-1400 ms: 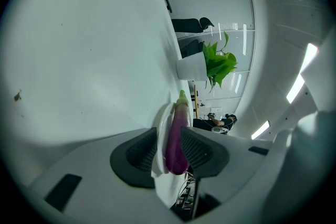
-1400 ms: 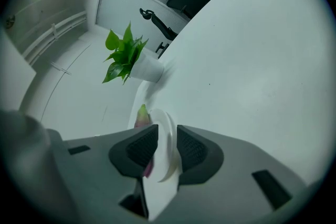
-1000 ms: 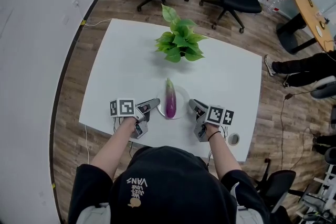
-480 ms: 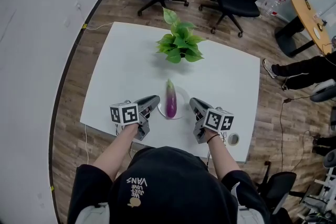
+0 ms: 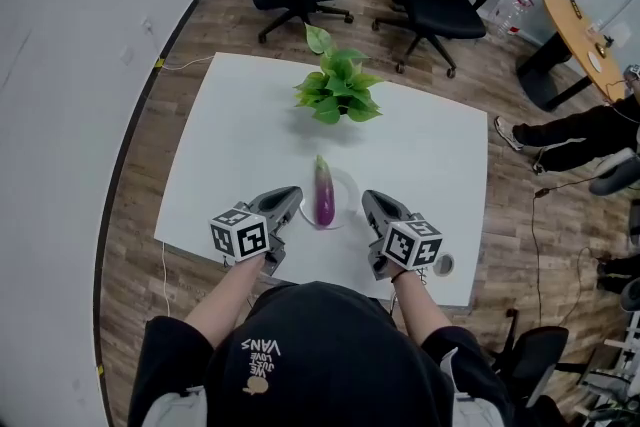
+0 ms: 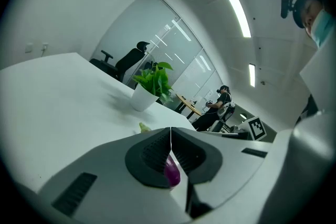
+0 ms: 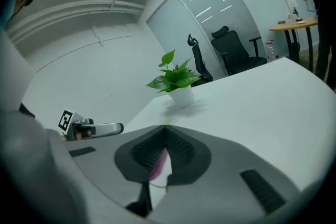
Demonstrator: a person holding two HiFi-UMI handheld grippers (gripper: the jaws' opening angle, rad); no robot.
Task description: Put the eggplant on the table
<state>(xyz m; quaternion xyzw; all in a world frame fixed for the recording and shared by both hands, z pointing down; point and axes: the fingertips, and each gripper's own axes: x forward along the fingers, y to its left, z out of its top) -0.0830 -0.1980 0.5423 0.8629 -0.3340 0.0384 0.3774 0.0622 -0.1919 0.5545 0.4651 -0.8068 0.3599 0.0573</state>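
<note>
In the head view the eggplant [image 5: 324,196] lies lengthwise on a small white plate [image 5: 346,185] at the near middle of the white table [image 5: 230,145], green stem end toward the potted plant [image 5: 336,90]. The left gripper [image 5: 293,198] and right gripper [image 5: 368,201] hang on either side of the plate, neither touching it. In the left gripper view the 2 jaws of the left gripper [image 6: 170,131] meet at the tips with nothing clamped; the purple eggplant [image 6: 172,173] shows only through the gap behind them. In the right gripper view the right gripper [image 7: 165,128] is likewise closed tip to tip and empty, a purple sliver of eggplant [image 7: 156,164] visible beyond. The eggplant looks firm, fairly light and glossy, so likely slippery. It narrows toward the stem, so 1 hold across the thicker purple body would probably be surest, with modest pressure to spare the skin.
</note>
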